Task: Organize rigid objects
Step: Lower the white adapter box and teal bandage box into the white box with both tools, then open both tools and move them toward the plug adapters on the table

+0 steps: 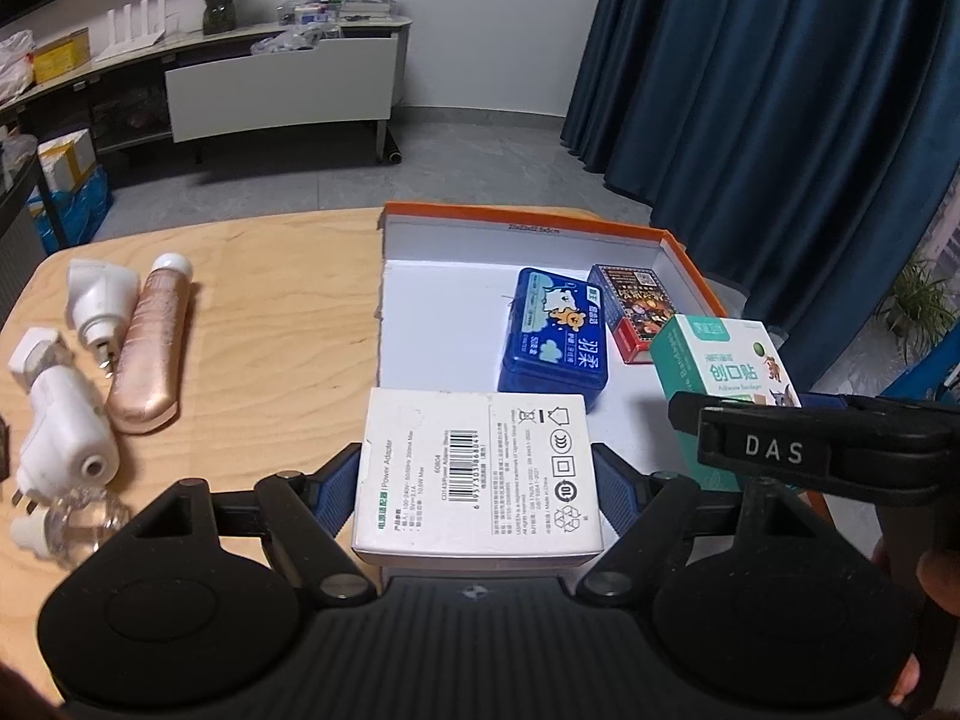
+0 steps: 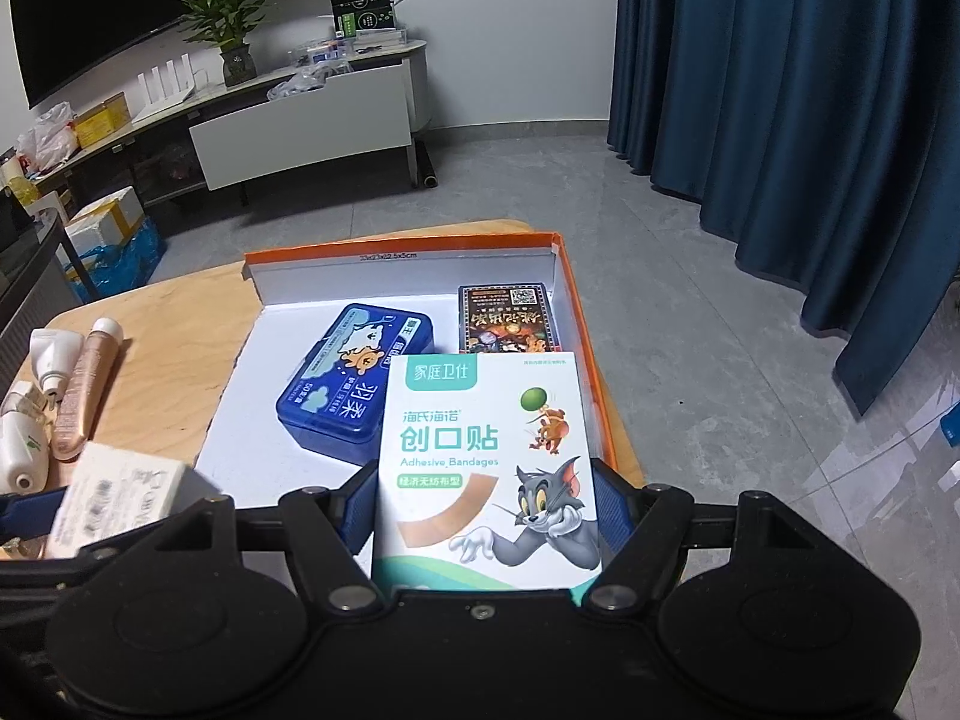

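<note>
My left gripper (image 1: 478, 483) pinches the adapter box (image 1: 477, 474) at the orange tray (image 1: 675, 252) edge; right gripper (image 2: 486, 510) pinches the bandage box (image 2: 486, 462) over it. Risk: grippers collide, or a box lands on the blue tin (image 2: 354, 384).

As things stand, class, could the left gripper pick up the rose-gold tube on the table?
Probably not yet: the left gripper is shut on the white adapter box. The path to the rose-gold tube looks open.
</note>
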`<state>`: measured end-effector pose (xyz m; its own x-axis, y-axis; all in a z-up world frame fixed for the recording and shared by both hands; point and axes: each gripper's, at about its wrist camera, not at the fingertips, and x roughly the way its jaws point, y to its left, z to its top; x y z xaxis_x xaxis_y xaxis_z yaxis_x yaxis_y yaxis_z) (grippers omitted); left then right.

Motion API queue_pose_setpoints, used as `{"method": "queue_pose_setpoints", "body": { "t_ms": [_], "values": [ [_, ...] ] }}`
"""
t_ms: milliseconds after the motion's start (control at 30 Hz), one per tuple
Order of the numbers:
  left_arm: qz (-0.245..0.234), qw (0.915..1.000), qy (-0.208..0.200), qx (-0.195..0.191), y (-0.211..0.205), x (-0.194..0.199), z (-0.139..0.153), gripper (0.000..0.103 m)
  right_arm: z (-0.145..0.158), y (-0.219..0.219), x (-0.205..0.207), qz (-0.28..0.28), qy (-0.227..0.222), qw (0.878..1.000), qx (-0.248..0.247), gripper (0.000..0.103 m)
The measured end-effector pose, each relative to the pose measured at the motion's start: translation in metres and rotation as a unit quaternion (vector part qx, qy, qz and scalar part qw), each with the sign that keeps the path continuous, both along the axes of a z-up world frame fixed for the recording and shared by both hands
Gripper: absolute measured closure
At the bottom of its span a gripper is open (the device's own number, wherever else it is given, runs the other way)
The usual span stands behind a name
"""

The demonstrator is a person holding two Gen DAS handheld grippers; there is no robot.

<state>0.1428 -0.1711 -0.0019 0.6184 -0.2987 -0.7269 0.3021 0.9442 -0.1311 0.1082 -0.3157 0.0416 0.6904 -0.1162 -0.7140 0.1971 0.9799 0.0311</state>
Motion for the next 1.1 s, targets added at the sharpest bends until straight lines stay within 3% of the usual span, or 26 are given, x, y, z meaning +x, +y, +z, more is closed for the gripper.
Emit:
{"method": "queue_pose_setpoints", "body": {
  "t_ms": [333, 600, 767, 867, 1100],
  "values": [
    [-0.013, 0.9998, 0.008, 0.013, -0.013, 0.011, -0.008, 0.023, 0.006, -0.016, -0.005, -0.006, -0.022, 1.0, 0.016, 0.017],
    [-0.031, 0.9992, 0.012, 0.023, -0.035, 0.021, -0.019, 0.023, 0.024, -0.024, -0.021, -0.033, -0.049, 0.998, 0.0, 0.017],
    [-0.049, 0.9983, 0.031, 0.005, -0.044, 0.024, -0.025, 0.018, 0.031, -0.023, -0.029, -0.041, -0.061, 0.997, -0.017, 0.016],
    [-0.048, 0.9987, 0.012, 0.012, -0.04, 0.016, -0.018, 0.014, 0.035, -0.021, -0.032, -0.036, -0.066, 0.997, -0.018, 0.016],
    [-0.011, 0.9999, 0.009, 0.009, -0.005, 0.007, 0.004, 0.009, 0.038, -0.002, -0.032, -0.021, -0.066, 0.998, -0.005, 0.014]
  ]
}}
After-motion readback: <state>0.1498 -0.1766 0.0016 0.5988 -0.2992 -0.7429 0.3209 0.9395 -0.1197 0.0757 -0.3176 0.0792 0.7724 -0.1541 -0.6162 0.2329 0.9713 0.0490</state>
